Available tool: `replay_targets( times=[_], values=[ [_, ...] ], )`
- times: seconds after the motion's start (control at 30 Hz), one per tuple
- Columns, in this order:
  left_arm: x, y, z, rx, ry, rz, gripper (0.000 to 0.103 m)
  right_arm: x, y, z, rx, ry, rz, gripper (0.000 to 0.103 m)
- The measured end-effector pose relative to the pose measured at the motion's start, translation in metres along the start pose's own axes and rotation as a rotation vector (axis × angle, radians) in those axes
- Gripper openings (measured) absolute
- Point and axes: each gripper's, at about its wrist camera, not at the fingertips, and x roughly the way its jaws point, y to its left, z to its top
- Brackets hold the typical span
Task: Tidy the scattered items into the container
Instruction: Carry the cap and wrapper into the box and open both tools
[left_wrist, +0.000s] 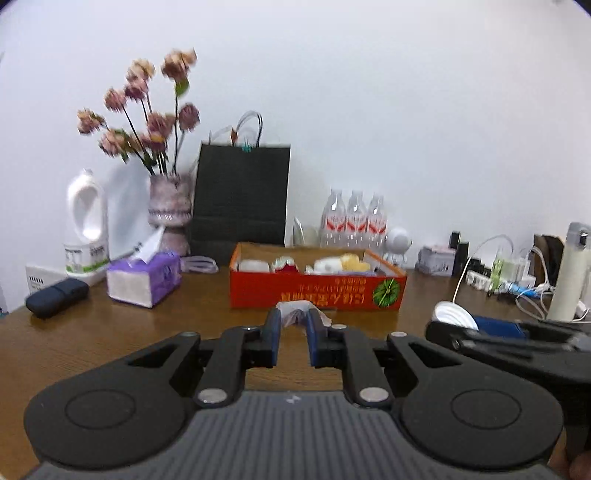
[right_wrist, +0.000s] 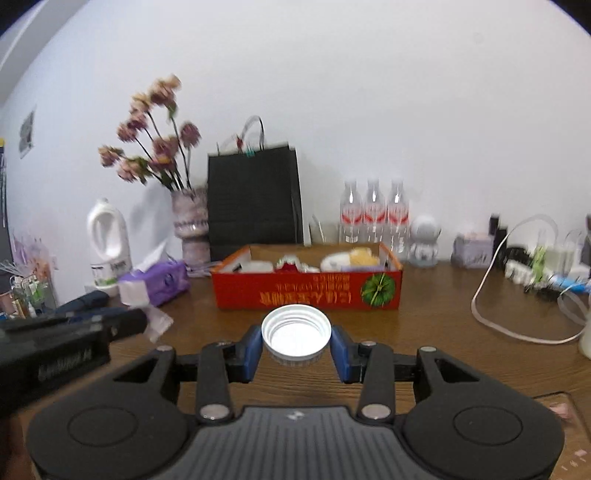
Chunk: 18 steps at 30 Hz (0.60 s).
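Note:
A red cardboard box (left_wrist: 317, 291) (right_wrist: 306, 293) stands open on the brown desk, with several white and yellow items inside. My left gripper (left_wrist: 294, 314) is shut on a crumpled white-purple paper wrapper (left_wrist: 295, 305), held just in front of the box's near wall. My right gripper (right_wrist: 296, 338) is shut on a white screw cap (right_wrist: 295, 325) with its hollow side up, also just short of the box. Each gripper shows in the other's view: the right one with the cap (left_wrist: 454, 314), the left one with the wrapper (right_wrist: 157, 323).
Behind the box stand a black paper bag (left_wrist: 242, 195), a vase of pink flowers (left_wrist: 170, 206), a white detergent jug (left_wrist: 86, 229) and three water bottles (left_wrist: 354, 218). A purple tissue pack (left_wrist: 146, 277) and dark case (left_wrist: 57, 291) lie left; cables and chargers (left_wrist: 509, 273) crowd the right.

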Motion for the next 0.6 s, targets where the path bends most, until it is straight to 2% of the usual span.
replay_targets(
  times=[0.13, 0.3, 0.47, 0.6],
  values=[
    [-0.022, 0.007, -0.003, -0.010, -0.022, 0.013, 0.016, -0.033, 0.006, -0.011, 0.007, -0.044, -0.004, 0.039],
    [-0.018, 0.017, -0.009, -0.036, 0.004, 0.035, 0.016, -0.034, 0.011, -0.015, 0.008, -0.026, 0.003, 0.039],
    [0.014, 0.019, -0.007, -0.044, 0.048, 0.005, 0.016, -0.021, 0.012, -0.012, -0.004, -0.016, -0.002, 0.039],
    [0.071, 0.015, 0.014, -0.030, 0.044, -0.041, 0.016, 0.011, 0.002, 0.014, -0.046, -0.016, 0.004, 0.039]
  ],
)
